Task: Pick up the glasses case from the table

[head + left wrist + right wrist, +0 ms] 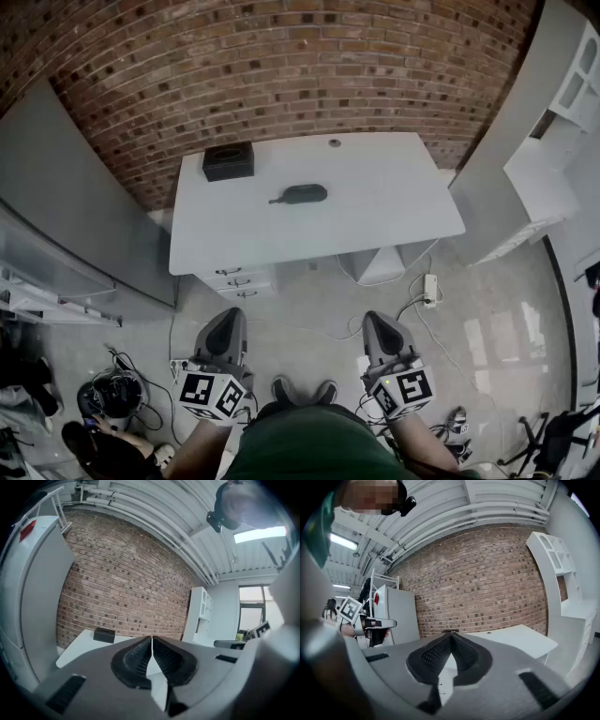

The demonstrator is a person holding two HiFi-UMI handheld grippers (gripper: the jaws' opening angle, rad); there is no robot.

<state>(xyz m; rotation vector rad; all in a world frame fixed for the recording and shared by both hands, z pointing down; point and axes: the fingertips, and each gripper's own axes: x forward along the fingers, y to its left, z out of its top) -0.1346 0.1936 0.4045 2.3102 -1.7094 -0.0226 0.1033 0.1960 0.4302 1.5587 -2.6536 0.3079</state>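
Observation:
The glasses case [302,194], dark and oval, lies near the middle of the white table [375,206]. Both grippers hang close to my body, well short of the table's front edge. My left gripper [228,317] is shut with nothing between its jaws; in the left gripper view its pads [140,658] meet. My right gripper [375,319] is likewise shut and empty, its pads [461,654] pressed together. In the right gripper view a small dark shape [449,631], probably the case, peeks just over the jaw tips.
A black box [228,161] sits at the table's back left corner. Under the table are a drawer unit [239,279] and a power strip [430,289] with cables. A grey cabinet [56,206] stands left, white shelving [553,141] right, a brick wall behind.

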